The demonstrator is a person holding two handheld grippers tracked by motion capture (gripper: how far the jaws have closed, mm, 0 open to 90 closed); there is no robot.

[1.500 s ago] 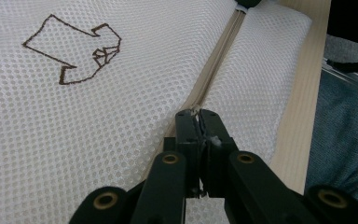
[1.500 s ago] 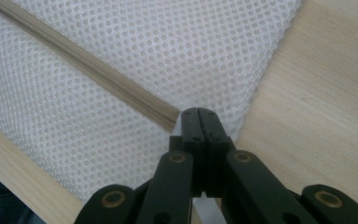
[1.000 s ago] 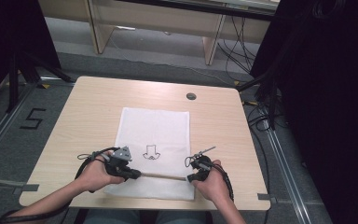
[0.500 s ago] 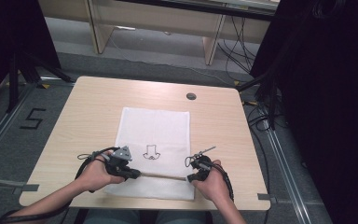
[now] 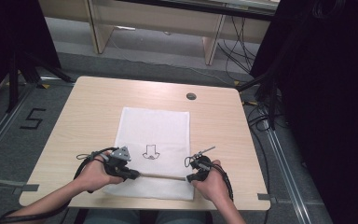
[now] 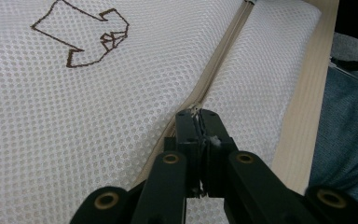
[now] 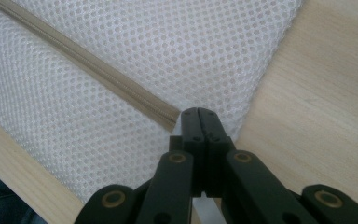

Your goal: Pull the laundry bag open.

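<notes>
While the white mesh laundry bag (image 5: 154,151) lies flat with nothing visible inside it, its beige zipper (image 6: 223,60) runs straight ahead from the left gripper (image 6: 199,112), whose jaws are pressed together on the small zipper pull (image 6: 195,108). At the zipper's other end the right gripper (image 7: 198,112) has its jaws clamped on the bag's corner fabric. Under both lies the pale wooden bench (image 5: 93,107), grey floor (image 5: 168,51) around it.
</notes>
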